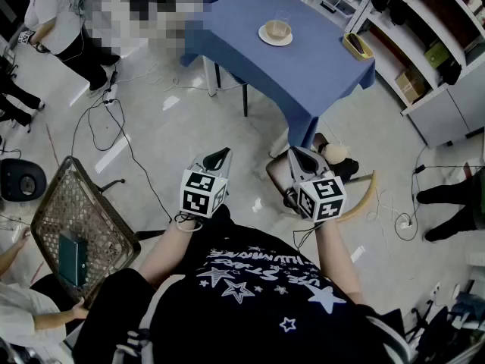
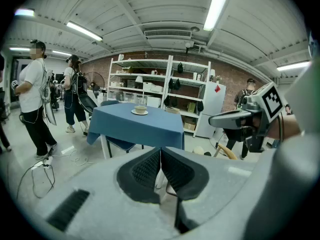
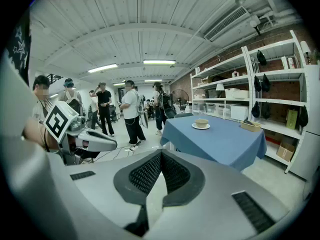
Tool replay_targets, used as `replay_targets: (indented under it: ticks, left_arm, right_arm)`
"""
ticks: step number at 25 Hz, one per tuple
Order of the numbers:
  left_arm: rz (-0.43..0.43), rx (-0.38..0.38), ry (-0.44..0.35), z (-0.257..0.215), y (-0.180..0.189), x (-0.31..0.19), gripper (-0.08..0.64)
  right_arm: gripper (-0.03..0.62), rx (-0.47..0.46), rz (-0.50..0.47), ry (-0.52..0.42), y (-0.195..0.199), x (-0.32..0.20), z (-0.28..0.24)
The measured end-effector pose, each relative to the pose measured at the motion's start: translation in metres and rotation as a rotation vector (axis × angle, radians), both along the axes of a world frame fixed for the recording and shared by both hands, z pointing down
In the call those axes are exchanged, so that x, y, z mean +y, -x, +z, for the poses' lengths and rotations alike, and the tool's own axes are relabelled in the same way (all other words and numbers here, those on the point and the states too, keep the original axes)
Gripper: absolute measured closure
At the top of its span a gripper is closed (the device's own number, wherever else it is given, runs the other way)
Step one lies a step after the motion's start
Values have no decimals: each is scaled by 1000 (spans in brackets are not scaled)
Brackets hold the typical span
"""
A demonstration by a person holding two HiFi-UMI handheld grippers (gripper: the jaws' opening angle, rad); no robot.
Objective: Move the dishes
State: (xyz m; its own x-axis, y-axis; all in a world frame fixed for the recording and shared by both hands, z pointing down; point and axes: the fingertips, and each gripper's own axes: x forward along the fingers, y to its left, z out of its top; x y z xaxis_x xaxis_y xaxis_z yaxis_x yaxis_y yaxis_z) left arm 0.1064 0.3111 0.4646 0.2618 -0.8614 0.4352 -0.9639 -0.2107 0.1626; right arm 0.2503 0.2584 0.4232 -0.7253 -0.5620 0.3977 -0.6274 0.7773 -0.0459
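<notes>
The person is wearing a black T-shirt (image 1: pixel 258 302) printed with white stars and white lettering (short-sleeved, both forearms bare). Just ahead of the T-shirt, the left gripper (image 1: pixel 220 155) and right gripper (image 1: pixel 296 155) are showing pale grey shells, each carrying a white cube (image 1: pixel 203 193) of black square markers. Black ribbed pads (image 2: pixel 145 171) are lining the jaws.

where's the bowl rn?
Head view, top centre: the bowl sits on a white plate on the blue table, left of the yellow tray at the table's right edge.
</notes>
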Motion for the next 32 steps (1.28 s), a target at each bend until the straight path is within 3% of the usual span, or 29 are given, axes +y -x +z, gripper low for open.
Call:
replay_targets:
  ticks: [11, 19, 25, 28, 32]
  left_arm:
    - [-5, 34, 39, 20, 12, -8, 538]
    - [-28, 64, 67, 24, 85, -55, 538]
    - [-7, 49, 12, 0, 147, -105, 538]
    - [2, 63, 0, -7, 173, -120, 538]
    - [20, 77, 4, -5, 196, -129, 538]
  right_arm:
    - [588, 19, 7, 35, 14, -15, 17]
    - [588, 8, 58, 40, 69, -68, 12]
    - [586, -64, 182, 0, 113, -132, -13]
    - [490, -77, 210, 7, 136, -153, -19]
    - [415, -74, 222, 9, 157, -165, -16]
